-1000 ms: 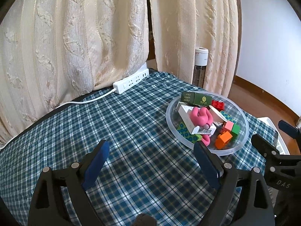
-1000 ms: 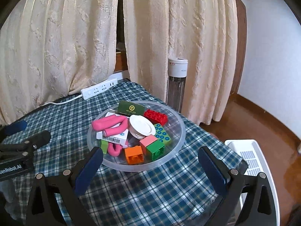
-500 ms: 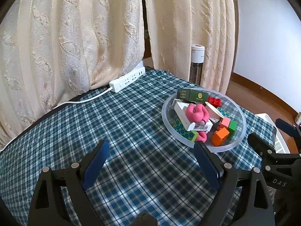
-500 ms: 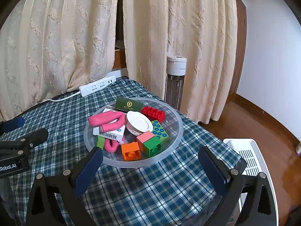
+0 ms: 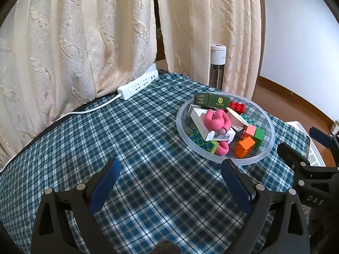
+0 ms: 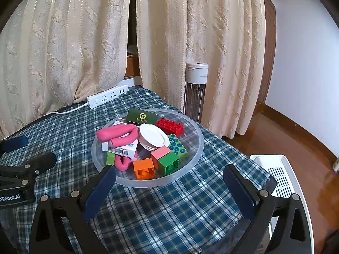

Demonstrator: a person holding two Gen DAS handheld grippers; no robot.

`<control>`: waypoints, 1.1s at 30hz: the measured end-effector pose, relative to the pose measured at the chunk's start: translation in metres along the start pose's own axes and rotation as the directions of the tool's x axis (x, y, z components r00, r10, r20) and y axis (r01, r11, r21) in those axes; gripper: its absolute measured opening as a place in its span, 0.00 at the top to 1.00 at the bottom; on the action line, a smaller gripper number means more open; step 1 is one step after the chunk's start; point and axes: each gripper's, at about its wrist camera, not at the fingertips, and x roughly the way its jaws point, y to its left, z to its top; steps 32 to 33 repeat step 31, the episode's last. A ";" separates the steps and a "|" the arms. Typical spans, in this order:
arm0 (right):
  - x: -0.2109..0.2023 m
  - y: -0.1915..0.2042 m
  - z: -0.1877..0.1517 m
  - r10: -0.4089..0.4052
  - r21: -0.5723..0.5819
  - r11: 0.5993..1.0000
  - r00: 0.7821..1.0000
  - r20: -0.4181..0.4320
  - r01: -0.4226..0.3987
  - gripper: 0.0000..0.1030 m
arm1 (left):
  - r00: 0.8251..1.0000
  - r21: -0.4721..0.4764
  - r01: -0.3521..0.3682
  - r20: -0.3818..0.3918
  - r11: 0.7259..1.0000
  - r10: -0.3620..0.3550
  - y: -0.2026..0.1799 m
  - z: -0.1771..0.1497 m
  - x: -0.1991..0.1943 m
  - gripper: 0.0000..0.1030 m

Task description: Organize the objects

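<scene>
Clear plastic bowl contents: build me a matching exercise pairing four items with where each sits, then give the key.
Items:
1. orange toy brick
2. dark green rectangular box
3. white round lid
4. white power strip

Places:
A. far rim of the clear plastic bowl
B. on the checked tablecloth, by the curtain
C. near rim of the bowl
D. bowl's middle

Pairs: 1-C, 2-A, 3-D, 4-B

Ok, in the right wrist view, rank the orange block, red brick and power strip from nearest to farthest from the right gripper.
From the right gripper:
1. Orange block, at the bowl's near edge.
2. Red brick, at the bowl's far side.
3. Power strip, at the table's back by the curtain.
</scene>
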 end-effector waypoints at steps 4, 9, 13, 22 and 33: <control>0.001 -0.002 0.000 -0.005 0.004 1.000 1.000 -0.001 0.005 0.00 | 1.000 0.013 -0.002 -0.003 1.000 0.002 -0.002 0.000 0.001 0.06; 0.002 -0.003 -0.001 -0.010 0.008 1.000 1.000 -0.003 0.010 0.00 | 1.000 0.016 0.004 -0.006 1.000 -0.004 -0.003 0.000 0.001 0.06; 0.003 -0.004 -0.001 -0.011 0.009 1.000 1.000 -0.006 0.011 0.00 | 1.000 0.022 0.015 -0.015 1.000 -0.014 -0.004 0.000 0.001 0.06; 0.005 -0.007 -0.003 -0.012 0.017 1.000 1.000 -0.011 0.013 0.00 | 1.000 0.055 0.019 -0.010 0.998 -0.018 -0.012 -0.002 0.000 0.05; 0.005 -0.006 -0.004 -0.006 0.014 1.000 1.000 -0.017 0.006 0.00 | 1.000 0.071 0.008 0.004 0.997 -0.008 -0.013 -0.004 -0.004 0.05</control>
